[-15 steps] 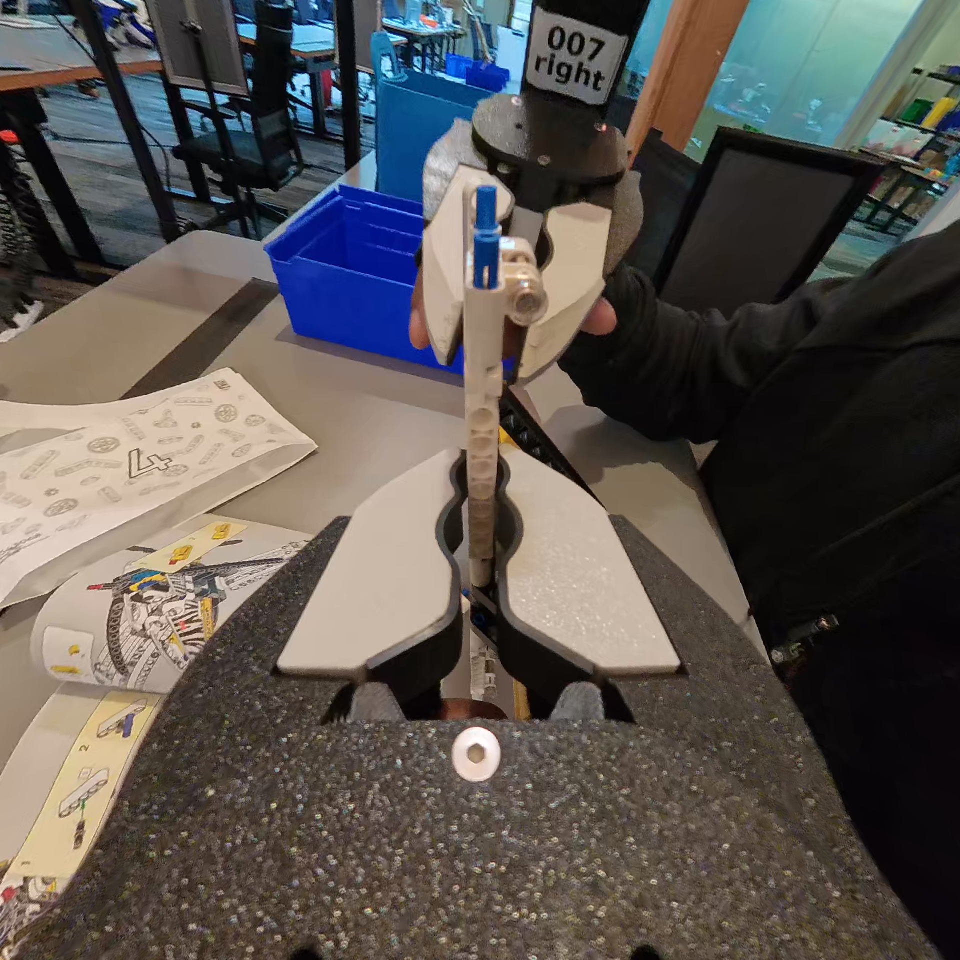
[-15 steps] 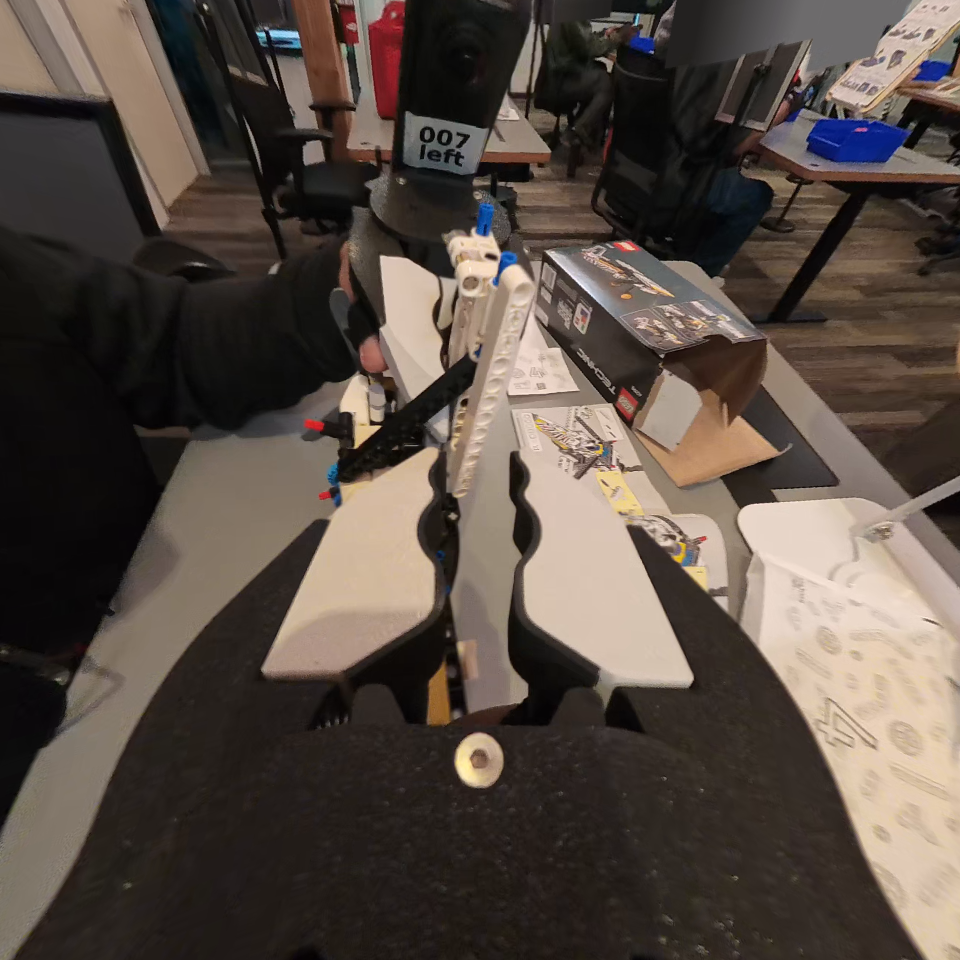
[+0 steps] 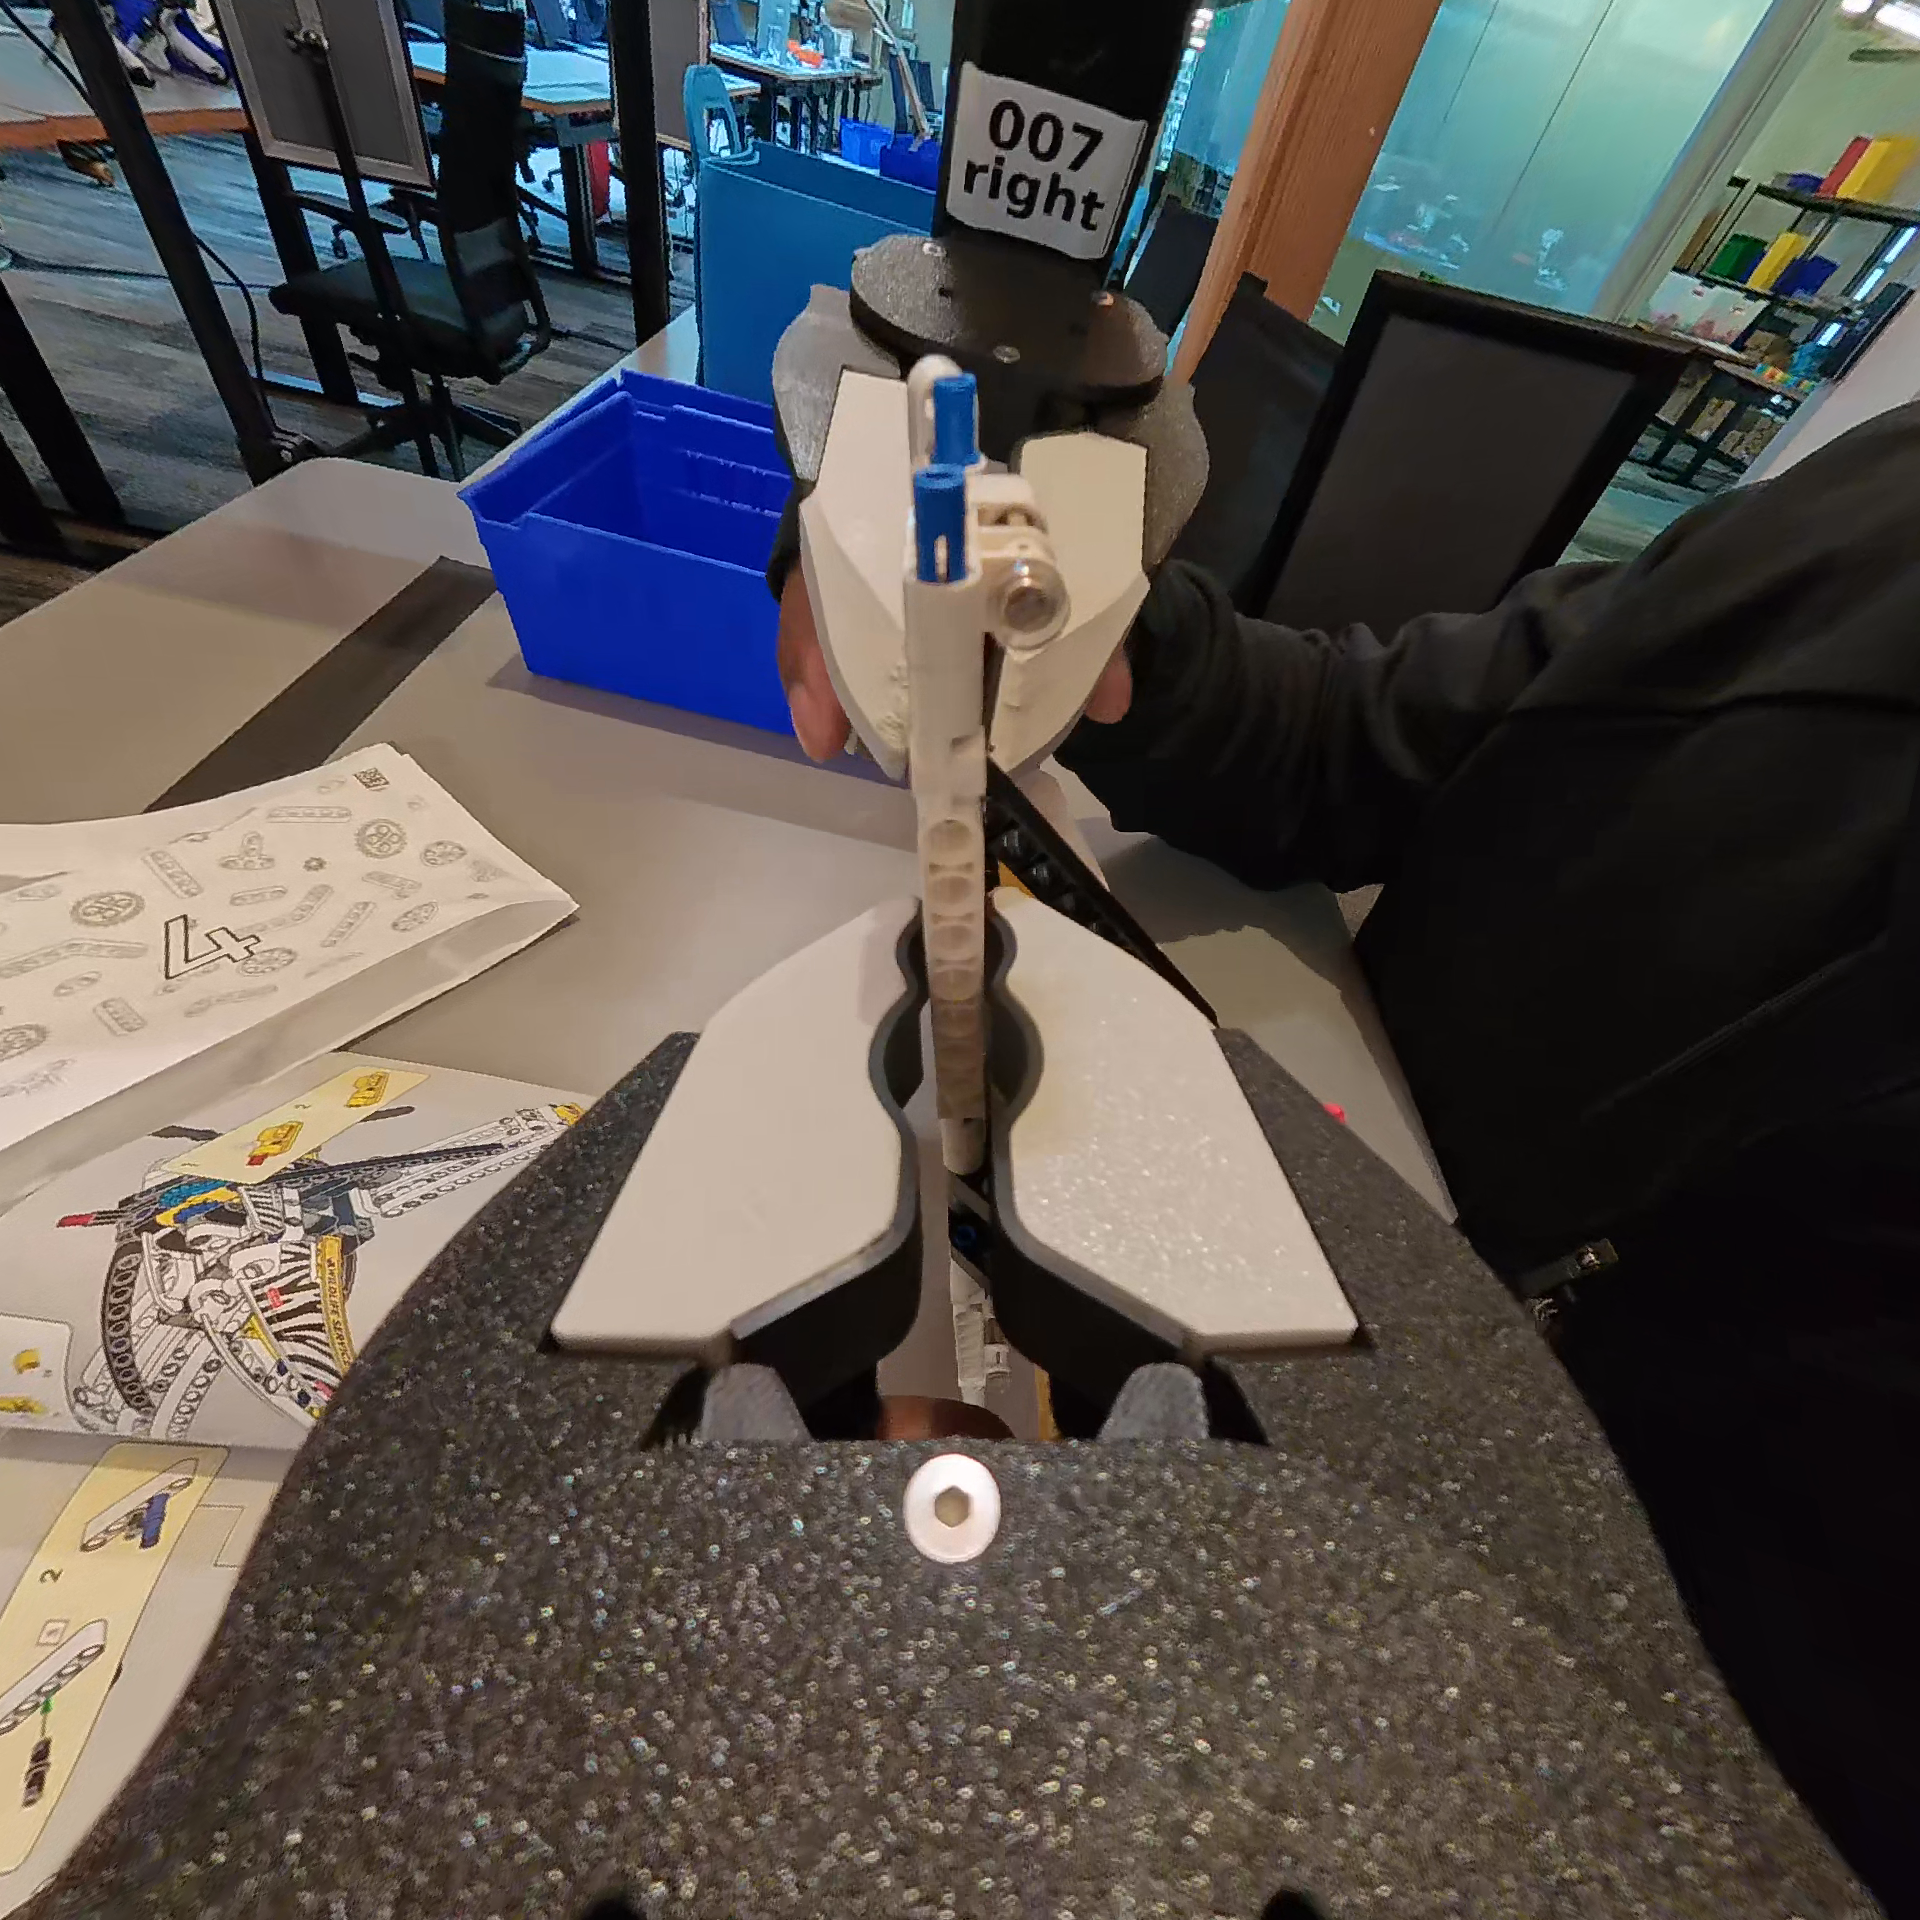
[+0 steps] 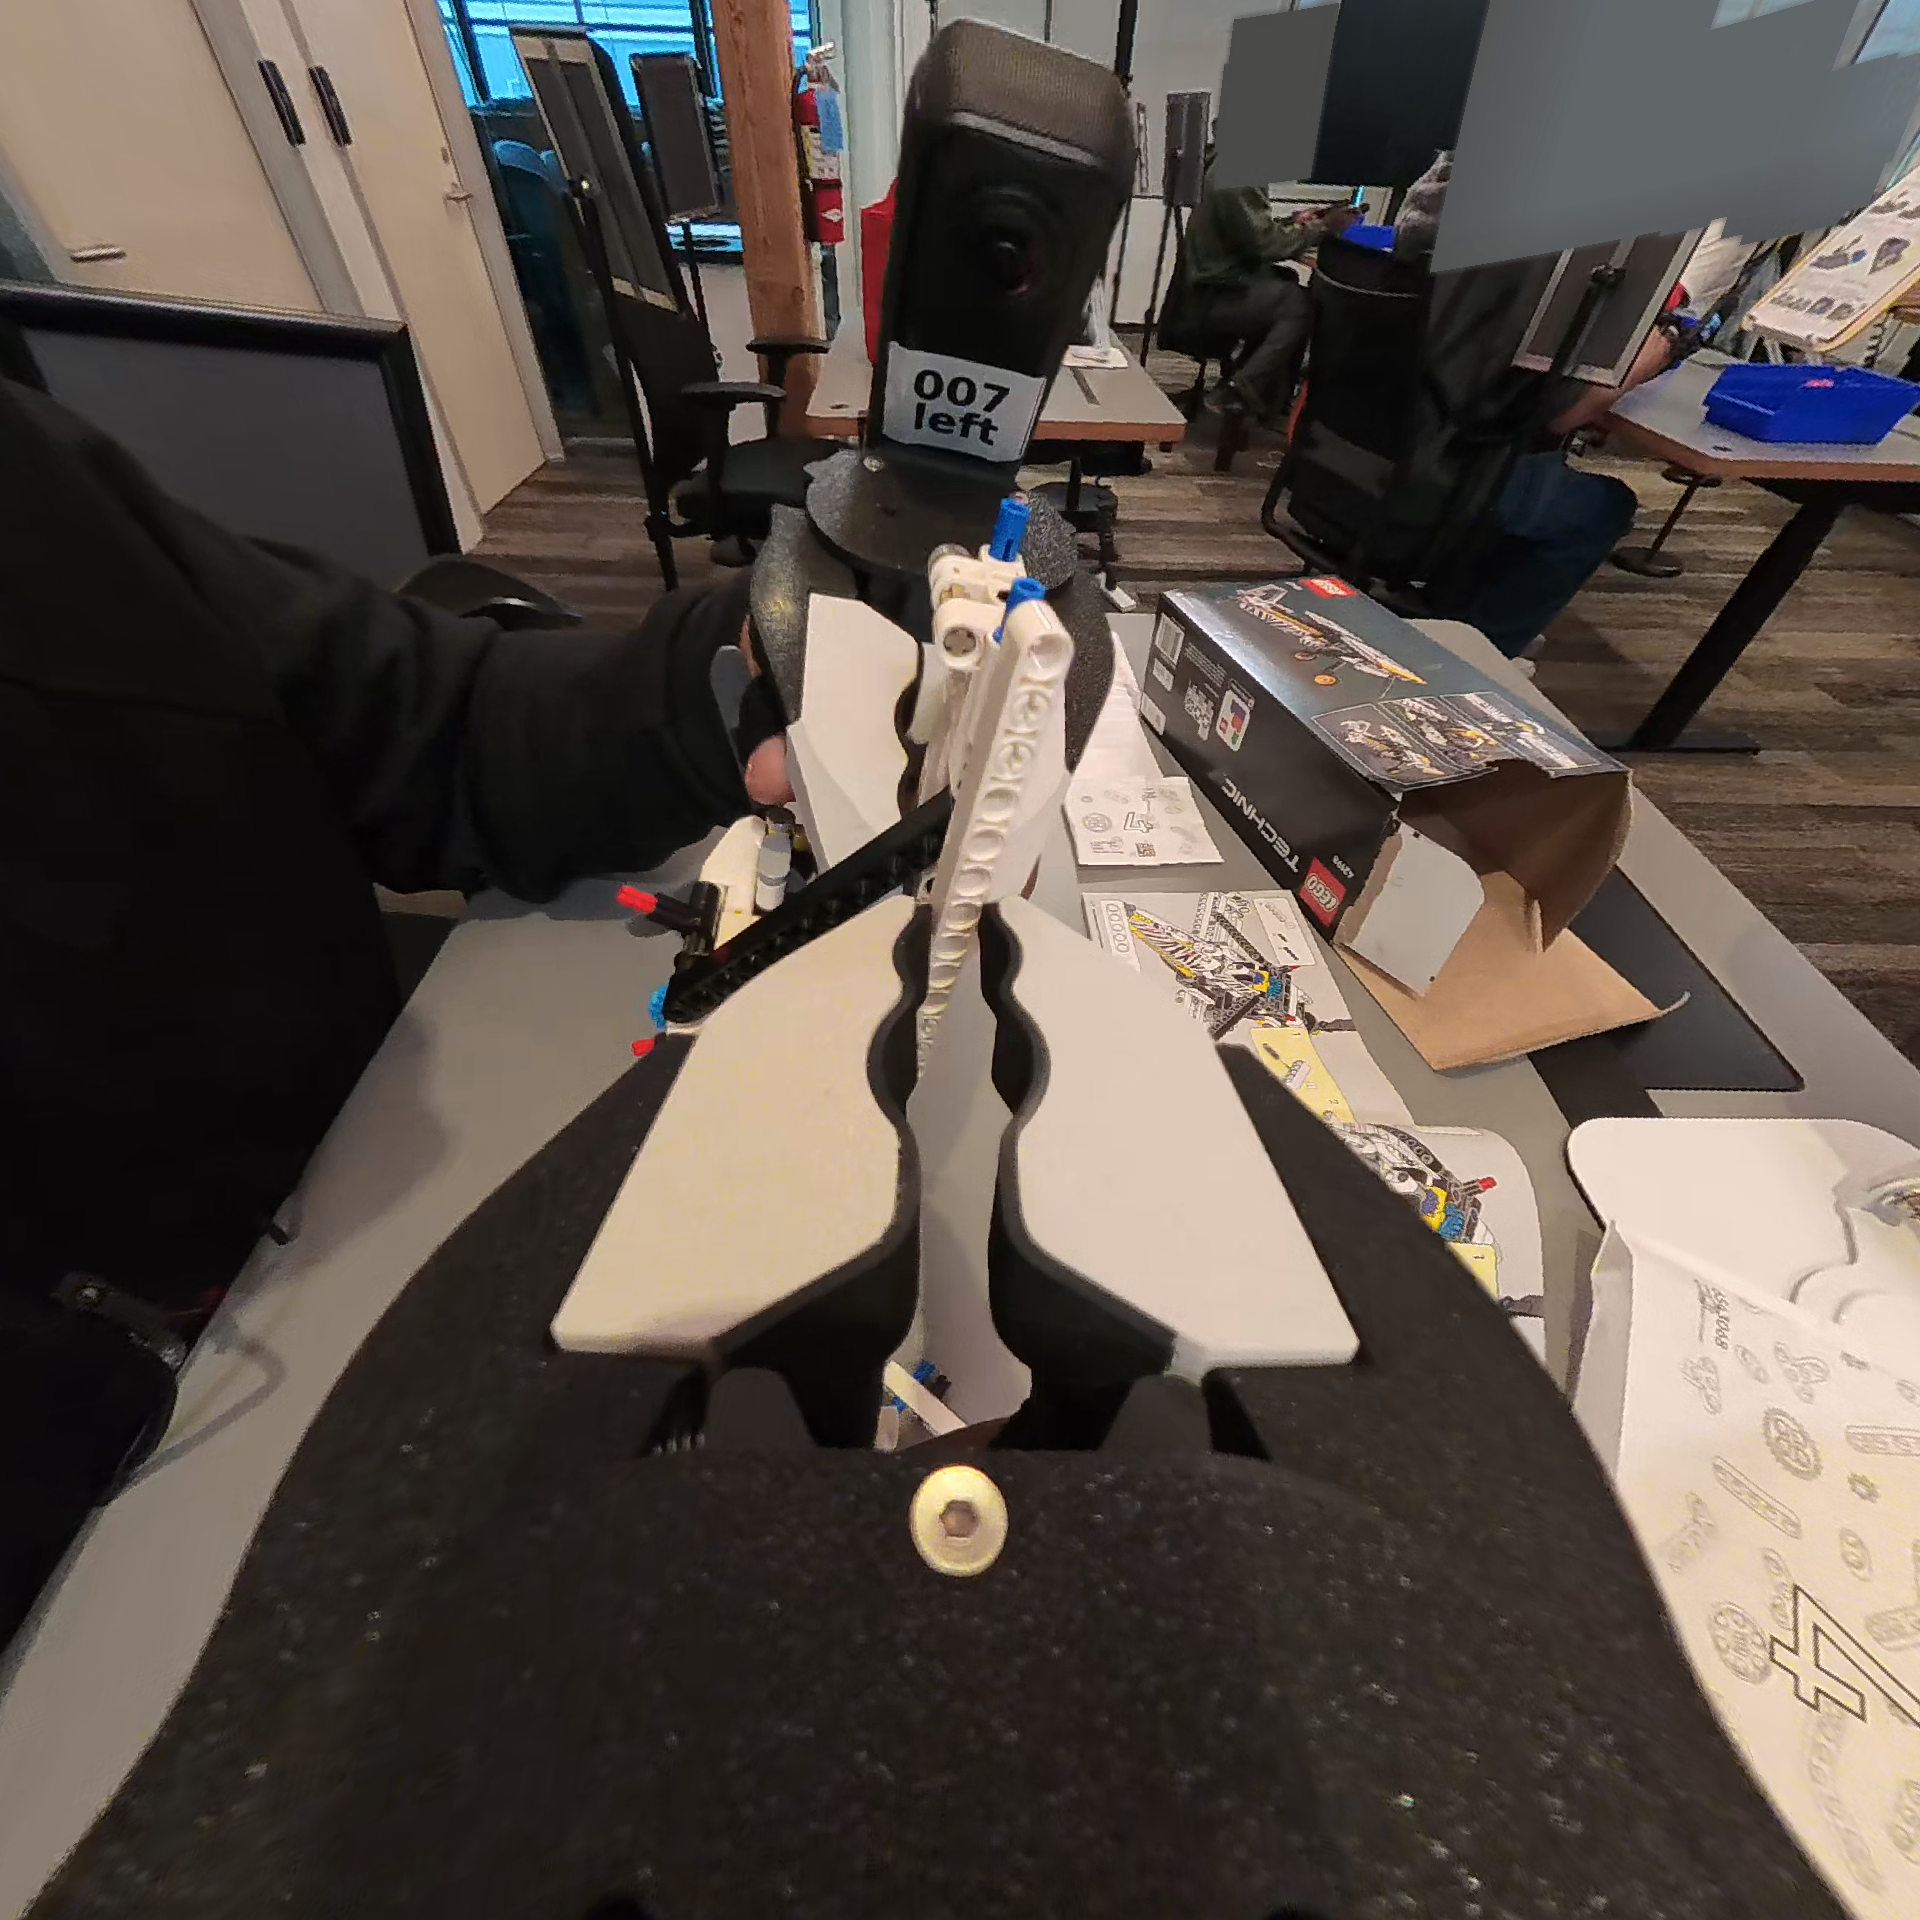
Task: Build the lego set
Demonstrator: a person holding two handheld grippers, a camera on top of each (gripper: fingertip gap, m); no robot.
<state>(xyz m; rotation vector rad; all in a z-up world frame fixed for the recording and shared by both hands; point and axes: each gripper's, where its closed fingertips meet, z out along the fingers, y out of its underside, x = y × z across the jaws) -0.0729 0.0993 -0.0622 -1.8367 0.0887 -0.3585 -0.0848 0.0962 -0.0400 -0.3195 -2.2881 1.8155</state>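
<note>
White beam (image 3: pixel 951 831), a long perforated toy-brick strip, is held up off the counter (image 3: pixel 675 831), between the two tools, standing nearly upright in the left wrist view and leaning slightly in the right wrist view. The left tool (image 3: pixel 958 940) is pinched onto one end of the beam, its fingers (image 3: pixel 831 1039) pressed against the narrow sides; this reads as the steadying grip. The right tool (image 4: pixel 951 940) is closed to a narrow slot on the same beam, so the piece appears braced at both ends. Blue pins (image 3: pixel 940 488) and a pale connector (image 3: pixel 1023 603) sit at the beam's top end, just beside the right tool's fingers as seen from the left wrist view. A black beam (image 4: pixel 821 914) slants away below, seemingly joined to the white one. An open booklet (image 3: pixel 208 1247), a printed paper bag (image 3: pixel 208 914), a blue bin (image 3: pixel 644 582) and an opened box (image 4: pixel 1382 748) lie on the counter, within reach.
</note>
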